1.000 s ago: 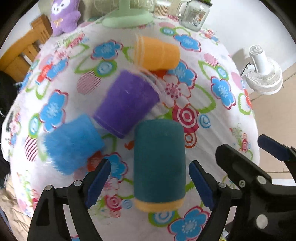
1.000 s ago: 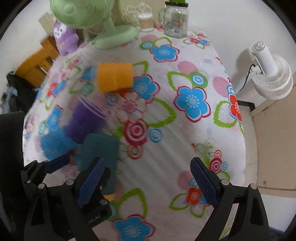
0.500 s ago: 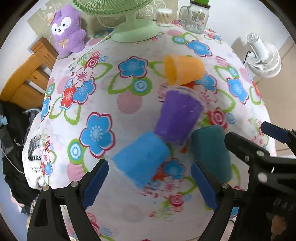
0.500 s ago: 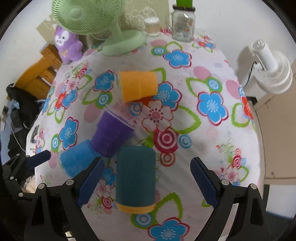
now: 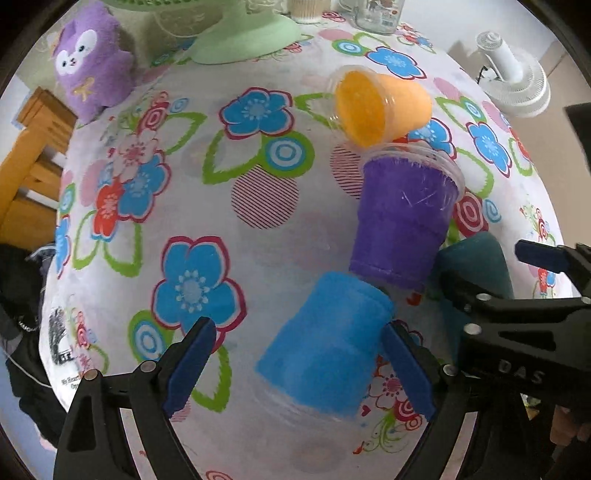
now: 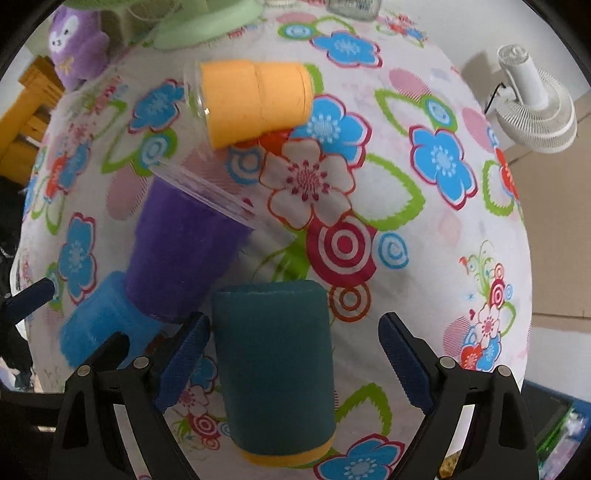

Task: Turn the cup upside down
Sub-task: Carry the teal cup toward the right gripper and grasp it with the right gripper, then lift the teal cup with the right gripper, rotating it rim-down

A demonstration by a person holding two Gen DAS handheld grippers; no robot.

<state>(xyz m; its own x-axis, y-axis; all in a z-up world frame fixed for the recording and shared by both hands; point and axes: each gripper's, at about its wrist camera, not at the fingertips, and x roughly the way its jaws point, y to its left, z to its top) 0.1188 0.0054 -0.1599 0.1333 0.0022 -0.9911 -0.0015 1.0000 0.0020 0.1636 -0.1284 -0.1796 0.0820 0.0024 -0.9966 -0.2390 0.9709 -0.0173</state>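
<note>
Four cups crowd together: the orange cup (image 6: 255, 101), the purple cup (image 6: 181, 254), the blue cup (image 5: 325, 347) and the teal cup (image 6: 273, 369) lie close, some touching. Bare flowered tablecloth (image 6: 424, 229) lies free at their right. The green fan base (image 5: 240, 35) and the purple plush (image 5: 92, 70) block the far edge.

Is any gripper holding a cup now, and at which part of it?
Nothing is held. The left gripper is open around the blue cup, and the right gripper is open around the teal cup.

Left gripper (image 5: 297, 363), right gripper (image 6: 293, 363): jaws apparently spread wide.
</note>
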